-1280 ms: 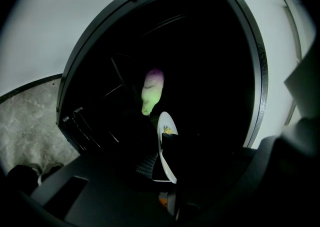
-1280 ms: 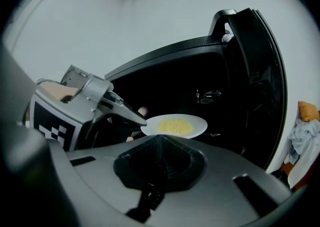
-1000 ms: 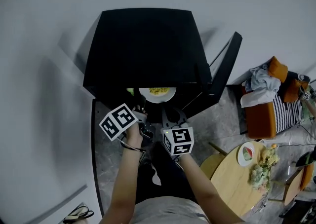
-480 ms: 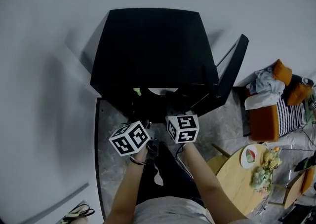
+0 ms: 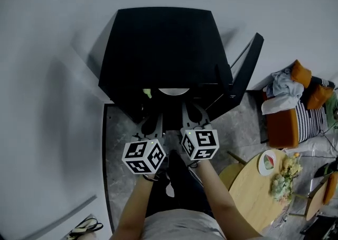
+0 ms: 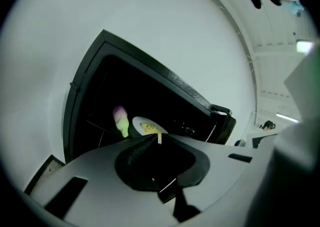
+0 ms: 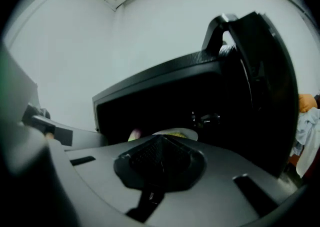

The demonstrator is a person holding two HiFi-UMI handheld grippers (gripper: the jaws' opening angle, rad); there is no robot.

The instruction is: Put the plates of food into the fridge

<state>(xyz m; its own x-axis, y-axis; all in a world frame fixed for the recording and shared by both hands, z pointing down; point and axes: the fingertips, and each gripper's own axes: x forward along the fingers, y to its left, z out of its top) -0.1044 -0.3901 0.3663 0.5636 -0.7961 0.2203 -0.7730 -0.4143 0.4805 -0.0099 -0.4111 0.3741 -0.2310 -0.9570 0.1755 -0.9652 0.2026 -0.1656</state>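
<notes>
The black fridge [image 5: 158, 48] stands with its door [image 5: 245, 70] swung open to the right. Inside, a white plate of yellow food [image 5: 173, 91] rests on a shelf beside a green and pink item [image 5: 147, 93]. The same plate [image 6: 145, 127] shows past my left gripper [image 6: 159, 140], which is shut and holds nothing. My right gripper [image 7: 161, 138] is also shut and empty, with that plate [image 7: 177, 133] just beyond its tips. Both grippers [image 5: 150, 120] [image 5: 191, 111] hover in front of the fridge opening, clear of the plate. A second plate of food [image 5: 266, 162] lies on the round wooden table.
The round wooden table [image 5: 248, 191] at lower right also carries a bunch of flowers [image 5: 280, 183]. An orange chair [image 5: 282, 122] with clothes on it stands right of the fridge door. A grey stone floor strip [image 5: 119, 144] runs under the fridge front.
Both grippers have drawn back out of the fridge toward the person and risen. The left one has rolled. The plate stays on the shelf inside.
</notes>
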